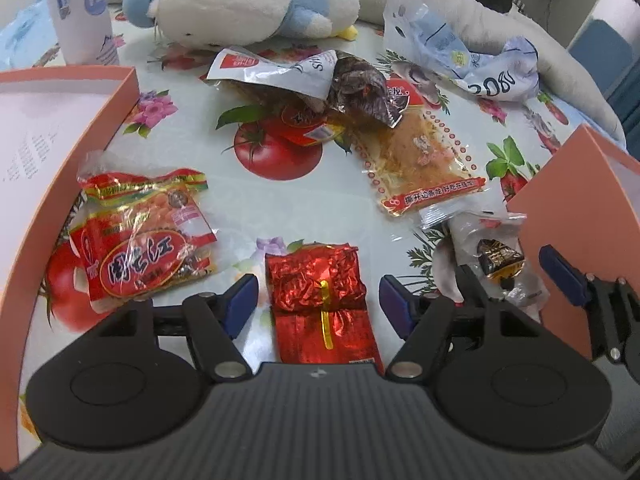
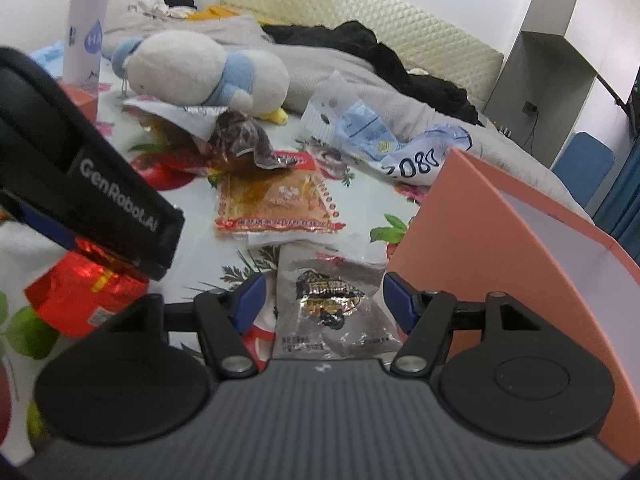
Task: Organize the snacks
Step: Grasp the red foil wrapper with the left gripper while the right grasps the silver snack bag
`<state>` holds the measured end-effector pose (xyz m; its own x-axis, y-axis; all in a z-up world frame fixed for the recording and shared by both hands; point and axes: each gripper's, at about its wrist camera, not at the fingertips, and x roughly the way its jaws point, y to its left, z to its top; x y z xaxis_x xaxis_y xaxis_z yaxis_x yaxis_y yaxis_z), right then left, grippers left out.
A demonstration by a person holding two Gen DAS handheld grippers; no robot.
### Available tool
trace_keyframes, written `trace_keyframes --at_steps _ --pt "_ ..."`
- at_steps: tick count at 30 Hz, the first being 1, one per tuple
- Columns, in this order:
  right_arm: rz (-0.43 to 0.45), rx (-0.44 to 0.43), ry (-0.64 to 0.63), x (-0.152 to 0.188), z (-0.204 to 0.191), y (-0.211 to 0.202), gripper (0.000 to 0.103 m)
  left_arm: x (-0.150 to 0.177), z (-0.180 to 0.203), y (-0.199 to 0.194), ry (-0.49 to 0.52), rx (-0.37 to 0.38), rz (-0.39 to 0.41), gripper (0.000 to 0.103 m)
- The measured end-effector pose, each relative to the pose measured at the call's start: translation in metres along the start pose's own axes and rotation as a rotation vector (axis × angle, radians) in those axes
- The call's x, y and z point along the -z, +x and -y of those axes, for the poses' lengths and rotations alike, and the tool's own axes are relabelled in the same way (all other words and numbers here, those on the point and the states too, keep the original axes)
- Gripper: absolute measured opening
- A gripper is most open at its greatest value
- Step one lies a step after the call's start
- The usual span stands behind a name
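Snack packets lie scattered across a glossy fruit-and-flower tablecloth (image 1: 352, 208) as two handheld grippers hang low over them. The left gripper (image 1: 318, 300) stands wide open astride a crinkled red foil packet (image 1: 322, 300), a rectangle whose long axis runs near to far, a yellow stripe down its middle; neither blue finger pad touches it. Just to the right, the right gripper (image 2: 324, 300) is likewise spread wide around a clear, grey-tinted sachet (image 2: 336, 304) holding a dark, gold-printed sweet, its length also pointing away from the onlooker. Whether its pads brush the wrapper edges cannot be told. Farther off lies an orange-red packet of dried snack (image 1: 424, 160), angled from near right toward far left, beneath a crumpled dark purple foil wrapper (image 1: 360, 84). To the left sits a red-and-yellow cellophane bag (image 1: 148, 236) with bold Chinese lettering, beside a salmon-pink cardboard box (image 1: 92, 136). A second pink box (image 2: 480, 220) stands at the right. A white-and-blue plush toy (image 1: 240, 0) lies at the far edge.
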<state>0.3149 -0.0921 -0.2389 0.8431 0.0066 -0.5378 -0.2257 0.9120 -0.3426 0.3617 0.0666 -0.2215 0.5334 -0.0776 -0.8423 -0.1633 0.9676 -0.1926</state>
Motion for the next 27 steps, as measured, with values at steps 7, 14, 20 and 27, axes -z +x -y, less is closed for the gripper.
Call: trace_keyframes --at_steps 7,14,20,27 --pt "-0.047 0.017 -0.020 0.003 -0.004 0.011 0.056 0.000 0.003 0.002 0.058 -0.052 0.011 0.059" --pt "-0.055 0.008 -0.006 0.005 0.000 0.000 0.045 0.007 0.007 -0.002 0.067 -0.064 0.028 0.058" --pt "-0.062 -0.042 0.058 0.011 0.009 -0.020 0.033 0.026 0.006 -0.020 0.100 -0.063 0.042 0.058" --pt "-0.077 -0.123 0.100 0.021 0.013 -0.052 0.028 0.052 0.001 -0.046 0.117 -0.029 0.039 0.058"
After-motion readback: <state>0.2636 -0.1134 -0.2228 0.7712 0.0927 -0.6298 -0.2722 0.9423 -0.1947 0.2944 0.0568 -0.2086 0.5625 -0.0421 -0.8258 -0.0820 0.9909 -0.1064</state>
